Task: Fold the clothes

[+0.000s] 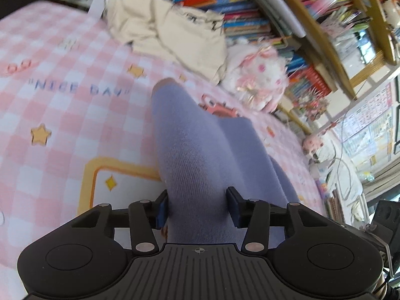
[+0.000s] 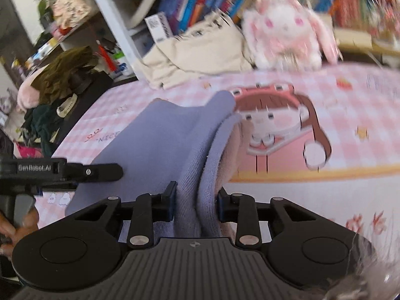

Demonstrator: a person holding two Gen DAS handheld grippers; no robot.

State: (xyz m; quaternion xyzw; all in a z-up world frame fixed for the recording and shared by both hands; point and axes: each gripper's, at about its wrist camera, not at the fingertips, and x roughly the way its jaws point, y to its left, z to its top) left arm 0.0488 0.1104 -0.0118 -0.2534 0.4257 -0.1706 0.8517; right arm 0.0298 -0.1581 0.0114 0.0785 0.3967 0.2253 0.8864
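Item: lavender knit garment (image 1: 190,150), bunched and lifted over the pink checked blanket (image 1: 62,115), its loose end trailing toward twelve o'clock in both wrist views. Left gripper (image 1: 197,206) and right gripper (image 2: 196,203) each have their fingers clamped on a thick gather of it. Handling, by judgement: keep both pinches level and the span between them taut so the cloth lands flat, clear of the cream garment (image 1: 172,35) at twelve o'clock.

Child's bedroom: bookshelves (image 1: 250,12), plush rabbit (image 2: 285,30)
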